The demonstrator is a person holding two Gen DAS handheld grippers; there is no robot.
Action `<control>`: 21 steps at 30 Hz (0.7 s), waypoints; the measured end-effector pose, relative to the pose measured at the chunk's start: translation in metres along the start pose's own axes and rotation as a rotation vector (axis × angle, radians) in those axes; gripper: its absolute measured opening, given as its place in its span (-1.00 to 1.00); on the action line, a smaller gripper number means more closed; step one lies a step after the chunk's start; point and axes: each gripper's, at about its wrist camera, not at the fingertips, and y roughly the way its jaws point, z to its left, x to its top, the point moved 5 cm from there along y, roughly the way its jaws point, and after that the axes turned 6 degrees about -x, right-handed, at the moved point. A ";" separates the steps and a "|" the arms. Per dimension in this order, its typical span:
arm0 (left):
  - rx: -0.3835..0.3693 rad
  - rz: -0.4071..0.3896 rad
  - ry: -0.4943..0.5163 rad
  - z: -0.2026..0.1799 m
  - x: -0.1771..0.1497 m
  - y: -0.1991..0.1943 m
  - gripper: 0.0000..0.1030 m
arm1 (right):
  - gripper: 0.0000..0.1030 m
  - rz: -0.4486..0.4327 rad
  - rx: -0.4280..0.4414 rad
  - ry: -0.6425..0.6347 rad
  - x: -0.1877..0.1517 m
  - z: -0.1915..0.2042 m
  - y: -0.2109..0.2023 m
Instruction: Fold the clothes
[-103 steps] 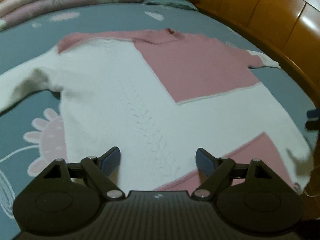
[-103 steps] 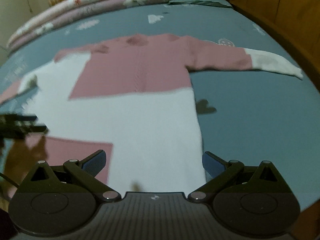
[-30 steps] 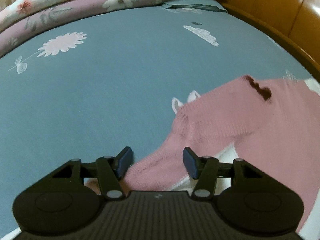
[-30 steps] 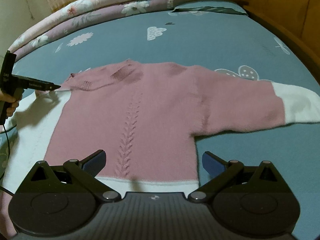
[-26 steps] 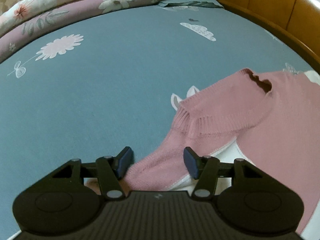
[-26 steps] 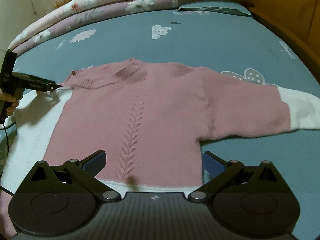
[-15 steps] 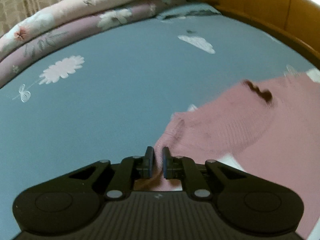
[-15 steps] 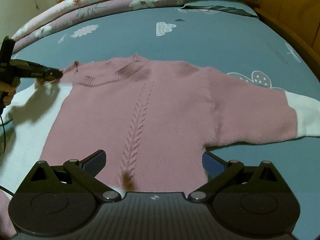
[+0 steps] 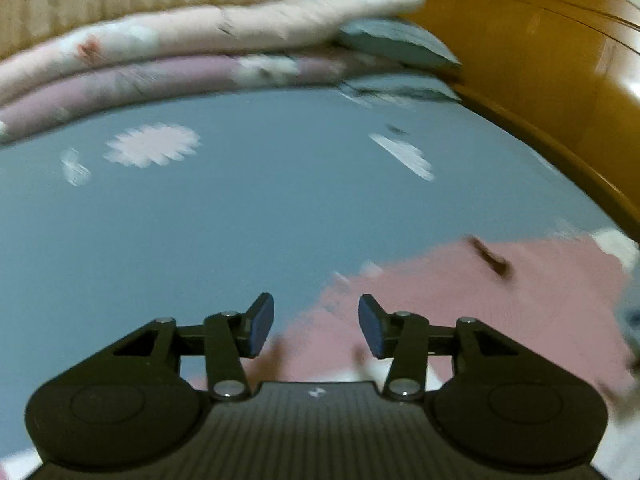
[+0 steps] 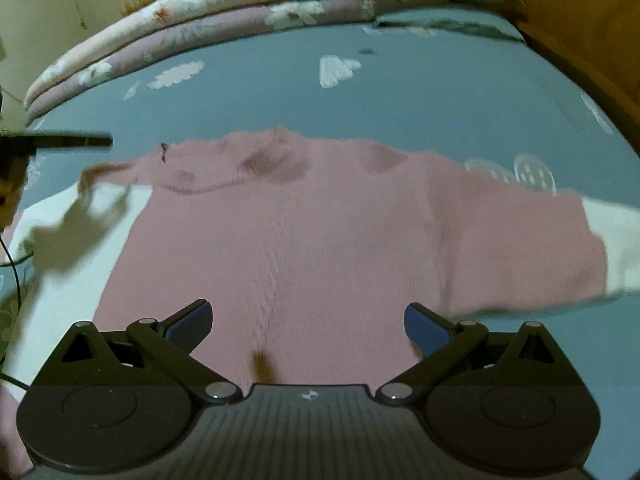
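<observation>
Blue-grey bedsheet (image 10: 460, 92) printed with white flowers and clouds covers the bed, folded quilts (image 10: 192, 12) stacked at twelve o'clock. At nine o'clock in the right wrist view the left gripper (image 9: 316, 324) reaches in above the sweater's white side, fingers parted, holding nothing. A pink-and-white sweater (image 10: 320, 232) lies spread flat at centre, one sleeve stretching toward three o'clock. Low over its body, the right gripper (image 10: 308, 320) hovers wide open, empty.
</observation>
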 end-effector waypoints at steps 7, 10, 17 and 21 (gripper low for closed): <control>0.004 0.073 -0.016 -0.013 -0.028 0.015 -0.07 | 1.00 -0.082 -0.077 -0.101 0.059 0.007 0.049; 0.028 0.072 -0.057 -0.006 -0.029 0.018 -0.07 | 1.00 -0.071 -0.115 -0.088 0.071 -0.001 0.079; 0.060 0.066 -0.080 0.007 -0.025 0.029 -0.02 | 1.00 -0.041 -0.156 -0.037 0.083 -0.016 0.130; 0.101 0.053 -0.082 0.006 -0.010 0.031 -0.05 | 1.00 -0.051 -0.149 -0.032 0.098 -0.020 0.138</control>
